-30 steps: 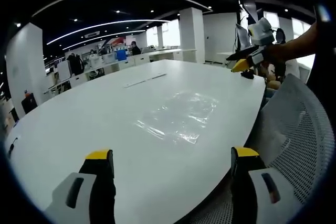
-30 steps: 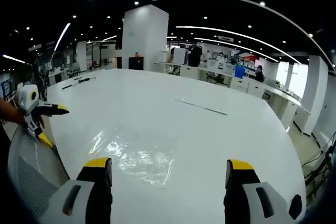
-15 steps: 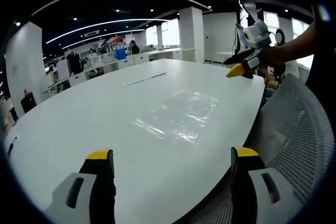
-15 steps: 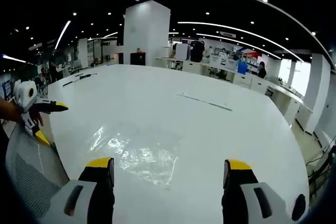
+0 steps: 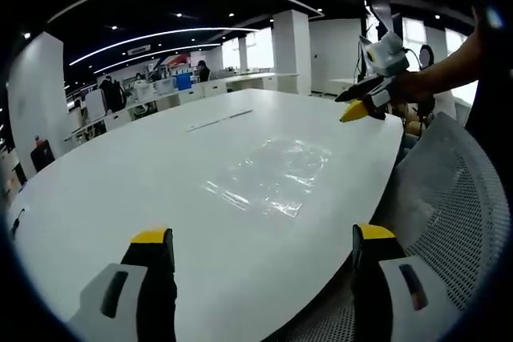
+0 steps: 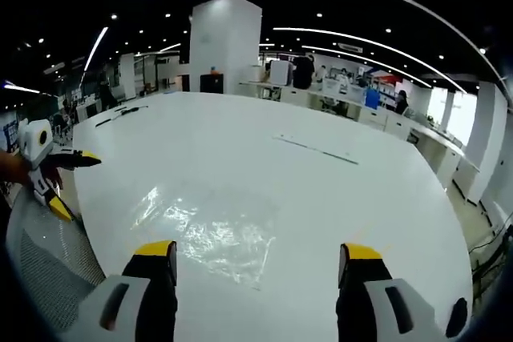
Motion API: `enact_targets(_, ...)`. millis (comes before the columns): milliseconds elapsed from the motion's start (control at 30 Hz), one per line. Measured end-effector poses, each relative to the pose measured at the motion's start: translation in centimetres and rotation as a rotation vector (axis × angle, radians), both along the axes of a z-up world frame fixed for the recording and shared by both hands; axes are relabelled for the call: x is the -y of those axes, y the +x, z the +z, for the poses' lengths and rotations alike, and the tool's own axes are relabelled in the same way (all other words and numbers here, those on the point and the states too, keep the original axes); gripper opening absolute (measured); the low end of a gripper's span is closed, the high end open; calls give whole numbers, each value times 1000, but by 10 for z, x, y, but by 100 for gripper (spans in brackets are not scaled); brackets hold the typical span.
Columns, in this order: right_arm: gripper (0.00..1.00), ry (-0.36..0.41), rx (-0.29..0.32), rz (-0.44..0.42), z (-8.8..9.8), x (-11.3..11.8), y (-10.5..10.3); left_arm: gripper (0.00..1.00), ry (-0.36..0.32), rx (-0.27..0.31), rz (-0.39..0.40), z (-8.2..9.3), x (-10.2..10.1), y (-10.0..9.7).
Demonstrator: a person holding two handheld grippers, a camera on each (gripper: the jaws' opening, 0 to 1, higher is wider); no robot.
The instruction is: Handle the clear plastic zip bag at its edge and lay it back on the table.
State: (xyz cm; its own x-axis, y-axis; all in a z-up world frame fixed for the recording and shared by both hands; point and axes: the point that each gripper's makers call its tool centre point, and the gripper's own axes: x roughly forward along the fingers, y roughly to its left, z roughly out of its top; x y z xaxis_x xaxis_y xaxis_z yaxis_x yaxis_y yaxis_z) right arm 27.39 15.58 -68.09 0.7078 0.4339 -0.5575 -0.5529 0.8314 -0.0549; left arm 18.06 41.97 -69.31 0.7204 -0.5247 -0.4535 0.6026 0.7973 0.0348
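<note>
- Clear, crinkled plastic: the zip bag point(image 5: 271, 176) lies flat on the white table point(image 5: 120, 190), ahead of the left gripper point(image 5: 262, 247) and a little to the right of its midline, apart from both jaws.
- The left gripper's two yellow-tipped jaws stand wide apart with nothing between them, low over the near edge of the table.
- In the right gripper view the bag point(image 6: 210, 228) sits just ahead of the right gripper point(image 6: 255, 256), nearer its left jaw, with shiny wrinkles catching the ceiling lights.
- The right gripper's jaws are also spread wide and hold nothing; the bag is not touched by either one.
- In the left gripper view the right gripper point(image 5: 359, 105) hangs at the upper right, held by a hand point(image 5: 417, 84), above the far edge of the table beyond the bag.
- In the right gripper view the left gripper point(image 6: 66, 182) shows at the far left, beside the table's edge, its jaws apart.
- A white mesh chair point(image 5: 453, 214) stands to the right of the left gripper, close against the table's edge.
- A long thin strip point(image 6: 314, 150) lies on the table well beyond the bag.
- Nothing lies between either gripper and the bag.
- A white pillar point(image 6: 224, 46) and rows of desks point(image 6: 345, 102) stand far behind the table.
</note>
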Motion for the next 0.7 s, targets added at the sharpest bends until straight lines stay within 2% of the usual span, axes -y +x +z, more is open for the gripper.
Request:
enact_targets(267,81,-10,-20,25,-5,-8,-2,92,2,-13,0,-5,-2,0)
enact_targets(700,78,-37,-31,45,-13,-8,5,92,7,-27,-1,-10,-3,1)
